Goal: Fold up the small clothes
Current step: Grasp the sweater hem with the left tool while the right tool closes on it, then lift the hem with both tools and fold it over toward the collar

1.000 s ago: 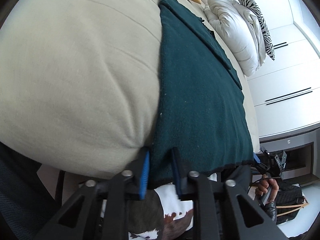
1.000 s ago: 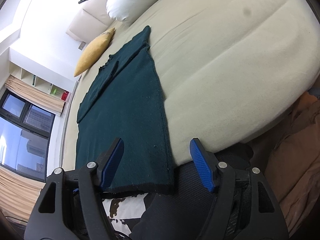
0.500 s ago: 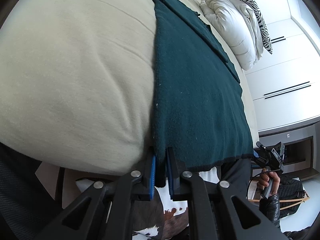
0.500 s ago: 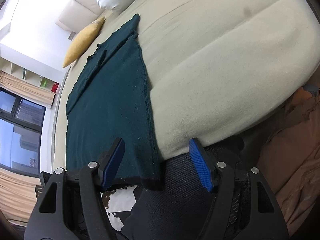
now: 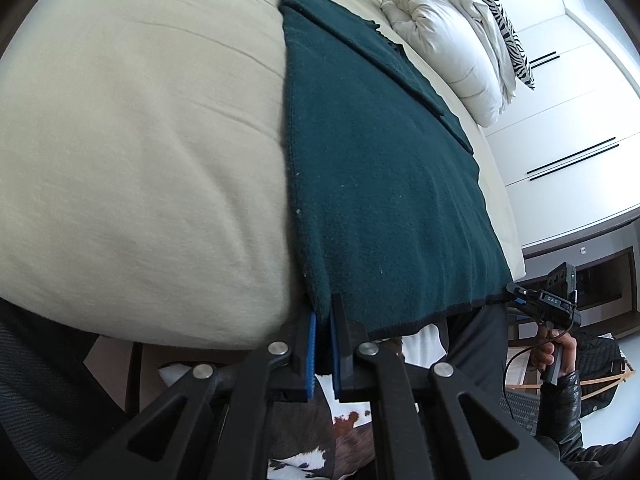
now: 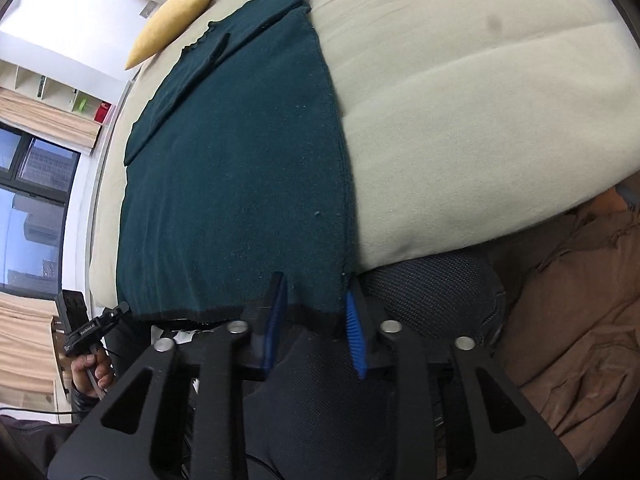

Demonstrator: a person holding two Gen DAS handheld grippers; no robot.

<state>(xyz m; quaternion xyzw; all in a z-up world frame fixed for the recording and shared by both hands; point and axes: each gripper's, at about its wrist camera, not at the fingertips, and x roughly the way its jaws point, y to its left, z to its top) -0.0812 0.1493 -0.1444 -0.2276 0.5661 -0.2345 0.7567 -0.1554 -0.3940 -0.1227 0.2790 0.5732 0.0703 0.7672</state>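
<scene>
A dark green knit garment lies flat on a beige bed, its black-trimmed hem hanging over the near edge. My left gripper is shut on the hem's near left corner. In the right wrist view the garment fills the middle. My right gripper stands partly closed around the hem's right corner, its blue pads on either side of the cloth with a gap left between them. The right gripper also shows far right in the left wrist view.
White pillows and a zebra cushion lie at the bed's head, with a yellow cushion beside them. A brown coat lies right of the bed. White wardrobes stand beyond.
My left gripper has closed onto the hem's left corner. My right gripper has moved forward to the hem's right corner and its fingers have narrowed around it.
</scene>
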